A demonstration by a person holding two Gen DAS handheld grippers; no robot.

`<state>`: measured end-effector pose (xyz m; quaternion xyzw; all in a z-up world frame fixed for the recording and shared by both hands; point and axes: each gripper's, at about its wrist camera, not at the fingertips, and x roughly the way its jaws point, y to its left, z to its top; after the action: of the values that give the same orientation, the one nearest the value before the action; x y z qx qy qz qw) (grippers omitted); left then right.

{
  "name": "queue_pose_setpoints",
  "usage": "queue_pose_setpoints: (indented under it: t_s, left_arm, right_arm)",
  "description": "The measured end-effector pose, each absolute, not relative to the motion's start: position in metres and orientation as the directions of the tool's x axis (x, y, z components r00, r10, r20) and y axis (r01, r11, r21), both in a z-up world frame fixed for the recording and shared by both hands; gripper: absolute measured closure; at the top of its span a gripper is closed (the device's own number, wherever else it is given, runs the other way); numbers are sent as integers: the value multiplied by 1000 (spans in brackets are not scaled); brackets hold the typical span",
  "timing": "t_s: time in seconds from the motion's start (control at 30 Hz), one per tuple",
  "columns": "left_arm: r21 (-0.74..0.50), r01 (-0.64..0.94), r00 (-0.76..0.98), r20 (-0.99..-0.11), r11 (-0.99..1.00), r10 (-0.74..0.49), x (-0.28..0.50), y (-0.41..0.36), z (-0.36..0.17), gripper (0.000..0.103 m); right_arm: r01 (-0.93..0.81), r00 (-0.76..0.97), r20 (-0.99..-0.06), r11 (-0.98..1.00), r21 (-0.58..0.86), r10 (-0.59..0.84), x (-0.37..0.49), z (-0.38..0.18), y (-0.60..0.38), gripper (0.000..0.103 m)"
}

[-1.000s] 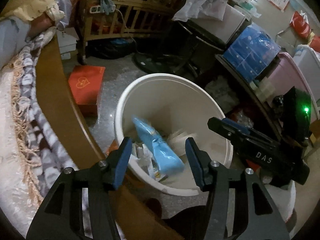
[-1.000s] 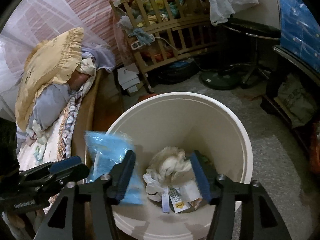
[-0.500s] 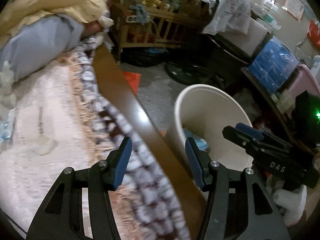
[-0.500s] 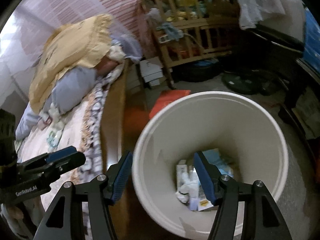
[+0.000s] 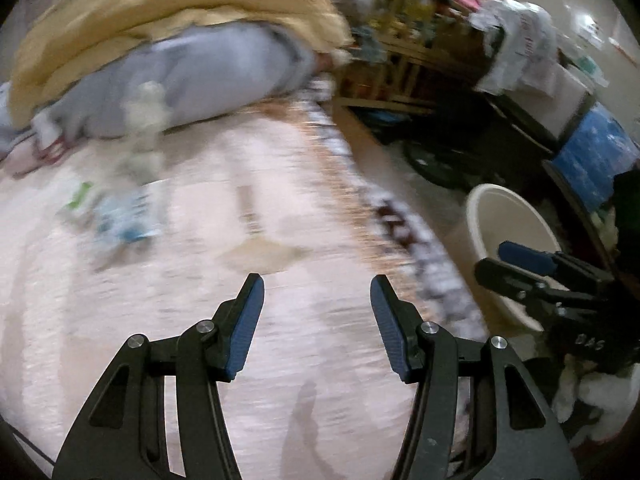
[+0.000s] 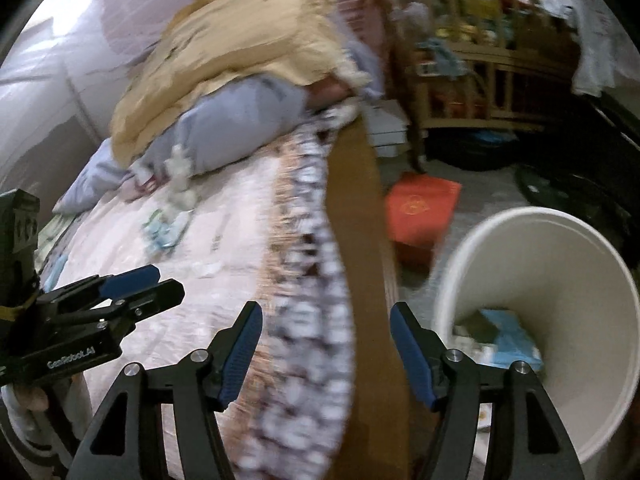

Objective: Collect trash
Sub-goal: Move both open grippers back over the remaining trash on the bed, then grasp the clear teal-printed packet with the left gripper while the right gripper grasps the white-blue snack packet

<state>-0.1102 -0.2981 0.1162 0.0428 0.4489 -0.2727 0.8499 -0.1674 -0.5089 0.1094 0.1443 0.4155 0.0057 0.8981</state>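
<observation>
A white bin [image 6: 540,216] stands on the floor beside the bed, with a blue packet [image 6: 512,340] and other scraps inside; its rim [image 5: 500,208] also shows at the right of the left wrist view. A blurred blue-and-white wrapper [image 5: 128,216] [image 6: 164,228] and a crumpled white tissue [image 6: 180,196] lie on the pink bedspread [image 5: 280,184]. My left gripper [image 5: 316,280] [image 6: 156,280] hangs open and empty over the bedspread. My right gripper [image 6: 326,308] [image 5: 504,260] is over the bed's fringed edge, its jaws opening with nothing between them.
A yellow pillow [image 6: 240,40] and a grey-blue pillow [image 6: 240,120] lie at the head of the bed. The wooden bed rail [image 6: 356,208] runs between the bed and the bin. A red box [image 6: 420,208] lies on the floor, with a wooden crib [image 6: 480,60] behind.
Both grippers swung left, away from above the bin to over the bed. The blue packet, seen falling a second ago, now lies in the bin. The right jaws spread slightly.
</observation>
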Motion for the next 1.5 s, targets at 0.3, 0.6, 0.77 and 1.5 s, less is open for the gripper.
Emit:
queue_pose_setpoints:
  t_s: [0.3,0.6,0.77,1.5]
  left_arm:
    - [-168,282,513,-805,945,-296,-71,-177,104,49]
    - [-207,169,509,-819,964,-265,-48,-107,94,49]
    - [-259,166,494,-813,951,-308,-26,-103,84,49]
    - [-303,210,469,-803,930,-367,-2,-163,64,88]
  right_arm:
    - [-82,620,-727,946,314,295,-93,104,-420,39]
    - [-178,553,-749,930,321,364,20,78,-326,47]
    - [-148,474,-807,936,320,351,72,43,-300,61]
    - [-130,561,-728,910,393,394,-42,77,-377,72]
